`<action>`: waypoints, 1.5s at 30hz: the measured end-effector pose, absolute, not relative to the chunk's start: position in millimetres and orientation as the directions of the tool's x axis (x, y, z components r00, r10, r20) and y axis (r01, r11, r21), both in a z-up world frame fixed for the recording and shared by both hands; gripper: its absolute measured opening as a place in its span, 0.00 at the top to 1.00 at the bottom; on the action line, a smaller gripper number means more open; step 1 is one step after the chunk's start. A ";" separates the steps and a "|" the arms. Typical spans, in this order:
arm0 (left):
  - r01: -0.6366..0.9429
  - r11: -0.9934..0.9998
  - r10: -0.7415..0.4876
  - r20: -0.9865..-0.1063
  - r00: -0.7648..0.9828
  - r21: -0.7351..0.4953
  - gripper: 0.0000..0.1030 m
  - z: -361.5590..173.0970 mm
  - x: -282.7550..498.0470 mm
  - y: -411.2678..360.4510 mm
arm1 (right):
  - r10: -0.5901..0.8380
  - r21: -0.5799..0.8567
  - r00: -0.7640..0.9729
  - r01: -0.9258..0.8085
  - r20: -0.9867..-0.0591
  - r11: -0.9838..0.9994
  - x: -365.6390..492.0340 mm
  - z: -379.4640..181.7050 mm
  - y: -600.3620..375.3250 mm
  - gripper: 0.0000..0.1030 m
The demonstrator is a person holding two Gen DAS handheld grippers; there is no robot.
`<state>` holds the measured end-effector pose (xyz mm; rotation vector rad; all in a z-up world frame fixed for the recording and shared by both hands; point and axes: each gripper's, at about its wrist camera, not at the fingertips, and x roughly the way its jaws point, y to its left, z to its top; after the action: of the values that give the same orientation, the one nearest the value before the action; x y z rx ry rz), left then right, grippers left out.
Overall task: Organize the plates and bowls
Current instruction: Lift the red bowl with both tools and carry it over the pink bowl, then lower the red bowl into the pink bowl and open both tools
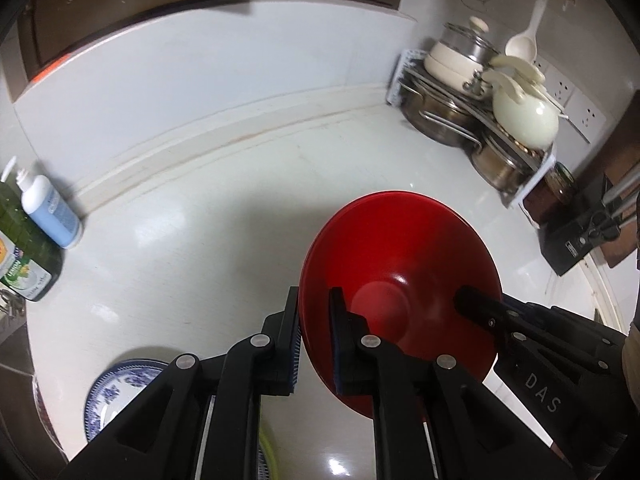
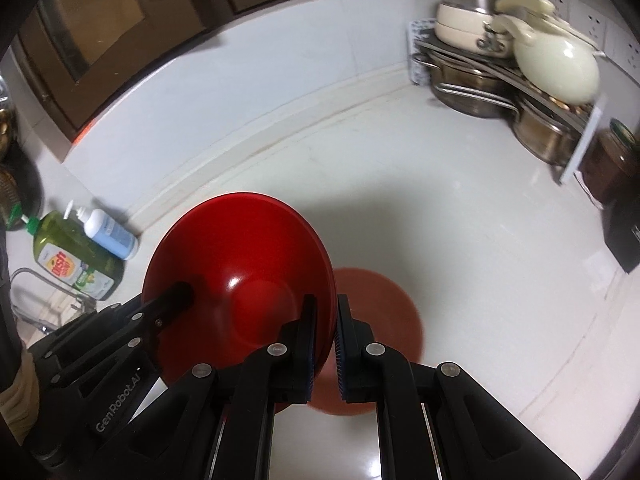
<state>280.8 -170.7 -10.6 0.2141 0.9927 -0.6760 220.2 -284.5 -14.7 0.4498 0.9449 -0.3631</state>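
Note:
A red bowl [image 1: 400,280] is held in the air above the white counter, gripped on two opposite sides of its rim. My left gripper [image 1: 314,320] is shut on its left rim. My right gripper [image 2: 326,328] is shut on its right rim, and the bowl [image 2: 240,272] fills the left of that view. The right gripper's finger [image 1: 480,308] also shows reaching into the bowl in the left wrist view. A blue-and-white plate [image 1: 116,392] lies on the counter at the lower left, partly hidden by my left gripper.
A rack of steel pots and cream cookware [image 1: 488,96] stands at the back right corner. A dark jar [image 2: 616,160] and a black box [image 1: 576,236] sit to the right. Soap bottles [image 2: 80,252] stand at the left by the sink. A reddish reflection [image 2: 380,316] lies on the counter.

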 end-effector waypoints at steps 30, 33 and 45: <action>0.630 0.769 -0.337 -0.906 0.256 -0.108 0.87 -68.1 271.6 -204.2 | -0.073 0.192 0.439 0.530 -0.896 0.826 206.6 -72.0 -318.6 0.90; 0.631 0.768 -0.333 -0.909 0.250 -0.108 0.87 -71.9 272.7 -205.9 | -0.072 0.190 0.432 0.532 -0.899 0.825 207.1 -76.1 -319.7 0.90; 0.638 0.760 -0.352 -0.903 0.247 -0.122 0.76 -72.5 273.7 -206.8 | -0.052 0.197 0.427 0.517 -0.903 0.833 210.7 -80.2 -321.7 0.89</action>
<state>273.7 -206.8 -72.5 0.2952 1.1349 -0.6887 210.7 -321.7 -80.2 0.4910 1.0804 -0.3734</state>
